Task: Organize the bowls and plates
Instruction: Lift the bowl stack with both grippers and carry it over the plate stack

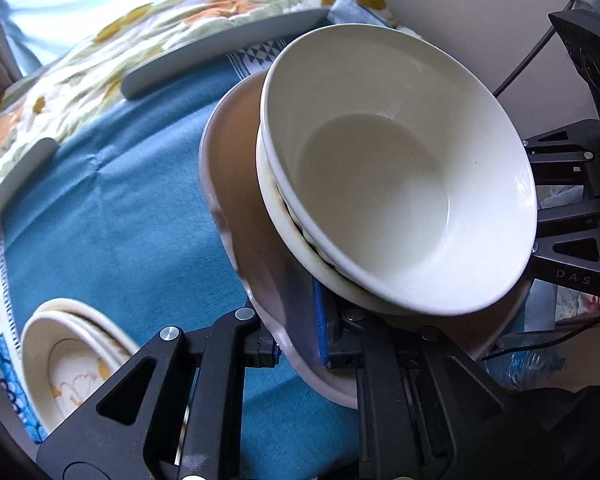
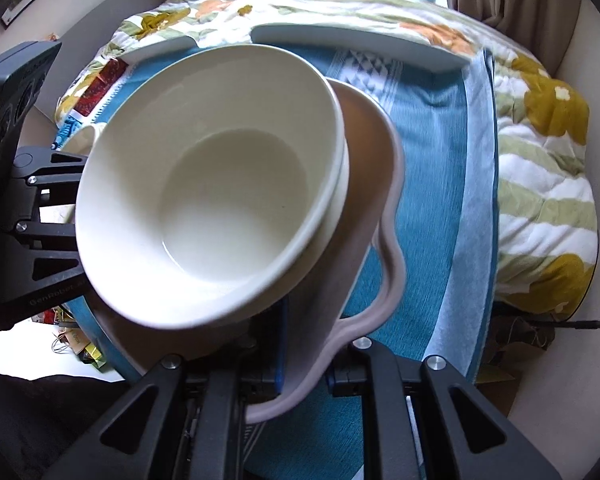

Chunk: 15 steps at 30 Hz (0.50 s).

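A pinkish wavy-rimmed plate [image 1: 236, 184] carries two nested white bowls [image 1: 384, 184] and is held tilted above the teal tablecloth. My left gripper [image 1: 300, 344] is shut on the plate's near rim. My right gripper [image 2: 300, 376] is shut on the opposite rim of the same plate [image 2: 380, 216], with the bowls [image 2: 220, 196] just ahead. Each gripper shows at the far side in the other's view: the right gripper [image 1: 572, 216] and the left gripper [image 2: 32, 220]. A second stack of cream dishes with a flower print [image 1: 72, 360] sits on the cloth at lower left.
The teal tablecloth [image 1: 120, 216] covers a table with white raised edge pieces [image 1: 220, 48]. A floral quilt [image 2: 540, 184] lies beyond and to the right. A pale wall and curtains stand behind. Cables and clutter lie off the table's edge [image 1: 572, 320].
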{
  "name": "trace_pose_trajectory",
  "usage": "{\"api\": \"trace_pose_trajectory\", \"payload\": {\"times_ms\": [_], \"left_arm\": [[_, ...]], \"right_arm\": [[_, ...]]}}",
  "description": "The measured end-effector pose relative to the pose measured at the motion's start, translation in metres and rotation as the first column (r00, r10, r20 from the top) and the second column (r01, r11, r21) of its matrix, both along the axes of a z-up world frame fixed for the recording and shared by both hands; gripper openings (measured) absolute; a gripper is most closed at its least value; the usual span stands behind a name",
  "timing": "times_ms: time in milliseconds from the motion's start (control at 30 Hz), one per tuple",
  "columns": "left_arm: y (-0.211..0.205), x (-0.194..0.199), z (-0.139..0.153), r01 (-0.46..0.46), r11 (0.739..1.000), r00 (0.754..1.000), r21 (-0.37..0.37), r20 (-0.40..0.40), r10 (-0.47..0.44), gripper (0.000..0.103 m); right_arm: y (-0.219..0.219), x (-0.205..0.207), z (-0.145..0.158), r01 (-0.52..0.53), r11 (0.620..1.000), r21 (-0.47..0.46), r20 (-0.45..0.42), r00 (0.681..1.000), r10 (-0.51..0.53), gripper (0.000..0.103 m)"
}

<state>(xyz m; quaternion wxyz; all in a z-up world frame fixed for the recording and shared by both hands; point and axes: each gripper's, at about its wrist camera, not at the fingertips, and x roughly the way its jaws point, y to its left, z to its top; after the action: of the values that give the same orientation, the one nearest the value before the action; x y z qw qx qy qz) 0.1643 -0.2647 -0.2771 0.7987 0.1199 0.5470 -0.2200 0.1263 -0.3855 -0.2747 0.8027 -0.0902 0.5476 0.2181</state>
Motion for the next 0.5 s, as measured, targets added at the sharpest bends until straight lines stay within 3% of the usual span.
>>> {"api": "trace_pose_trajectory", "payload": {"times_ms": [233, 500], "left_arm": [[0.045, -0.013, 0.048, -0.113, 0.993, 0.994, -0.029, 0.011, 0.113, 0.011], [0.125, -0.035, 0.072, -0.189, 0.982, 0.981, -0.027, 0.039, 0.19, 0.011]], "right_arm": [[0.03, -0.007, 0.047, -0.061, 0.998, 0.015, 0.02, 0.998, 0.061, 0.014], [0.095, -0.02, 0.072, -0.135, 0.991, 0.011, 0.064, 0.989, 0.134, 0.013]]}}
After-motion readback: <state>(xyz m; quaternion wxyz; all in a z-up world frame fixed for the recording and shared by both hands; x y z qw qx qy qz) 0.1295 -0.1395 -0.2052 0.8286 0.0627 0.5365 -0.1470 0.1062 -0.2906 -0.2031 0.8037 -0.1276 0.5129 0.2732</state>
